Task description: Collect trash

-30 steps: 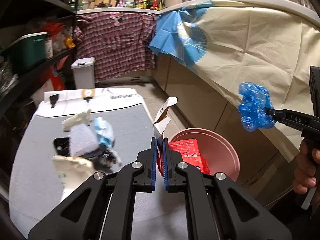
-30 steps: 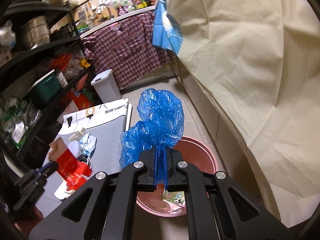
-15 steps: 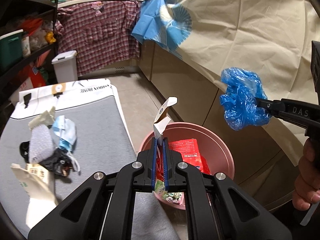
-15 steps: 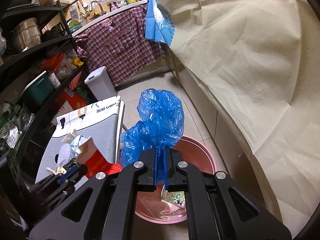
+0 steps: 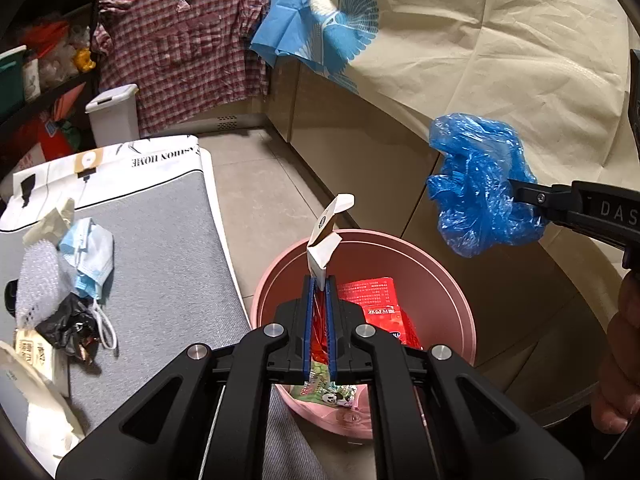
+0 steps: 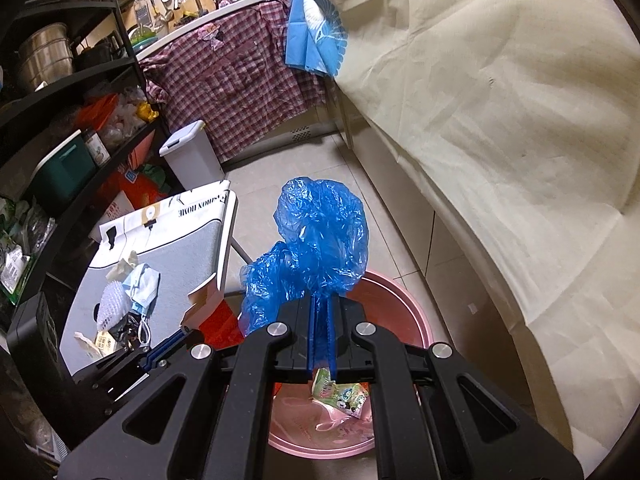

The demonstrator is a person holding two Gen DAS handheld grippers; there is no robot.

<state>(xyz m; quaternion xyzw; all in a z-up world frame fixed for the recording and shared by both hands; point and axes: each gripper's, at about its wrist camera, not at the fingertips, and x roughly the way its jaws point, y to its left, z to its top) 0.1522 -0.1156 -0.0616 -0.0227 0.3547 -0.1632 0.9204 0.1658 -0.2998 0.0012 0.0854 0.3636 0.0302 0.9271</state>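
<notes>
Pink basin (image 5: 460, 304), red printed packet (image 5: 380, 304) inside, plus a green-and-white cartoon panda wrapper (image 6: 340, 394). Crumpled plastic bag (image 6: 316, 248) is translucent blue. Carton (image 5: 322, 248) white at the top, red lower down. Both grippers black with blue pads (image 5: 307, 320). Table cover (image 5: 160, 248) grey weave, white border, black lettering. On it: light blue face mask (image 5: 90, 256), white bubble wrap (image 5: 38, 280), black wrapper (image 5: 66, 324). Far: red-white plaid shirt (image 5: 188, 48), blue cloth with white fan print (image 5: 320, 16), cream sheet (image 6: 500, 100) right
</notes>
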